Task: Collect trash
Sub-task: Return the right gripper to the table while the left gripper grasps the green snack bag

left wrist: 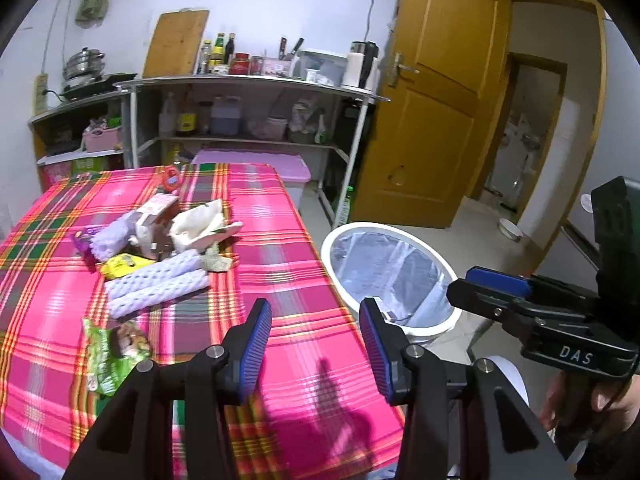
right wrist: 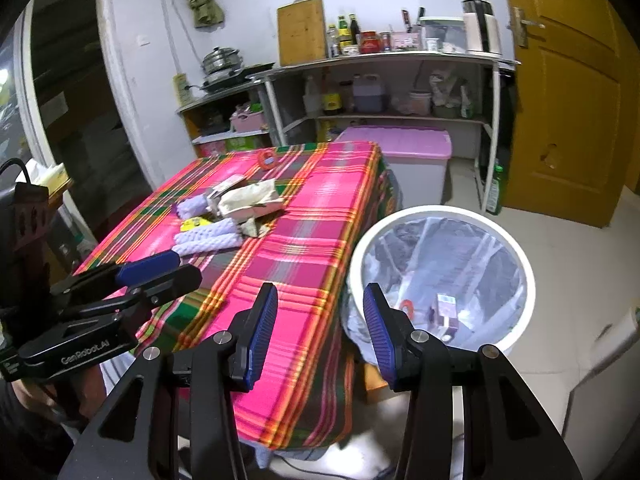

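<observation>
Trash lies in a heap on the pink plaid tablecloth (left wrist: 280, 248): white foam nets (left wrist: 156, 280), a crumpled cream paper bag (left wrist: 200, 224), a yellow wrapper (left wrist: 120, 264) and a green snack packet (left wrist: 108, 352). A white bin (right wrist: 516, 248) with a clear liner stands on the floor right of the table, holding a small purple carton (right wrist: 446, 312). My left gripper (left wrist: 316, 344) hovers open and empty over the table's near right part. My right gripper (right wrist: 320, 328) is open and empty above the table's edge beside the bin. In the right wrist view the heap (right wrist: 236, 208) is far off.
A small red round item (left wrist: 172, 176) sits at the table's far end. Behind stand metal shelves (left wrist: 248, 84) with bottles and pots, a pink-lidded storage box (left wrist: 260, 164) and a brown wooden door (left wrist: 432, 112) standing ajar. A person's hand (left wrist: 600, 408) holds the right gripper.
</observation>
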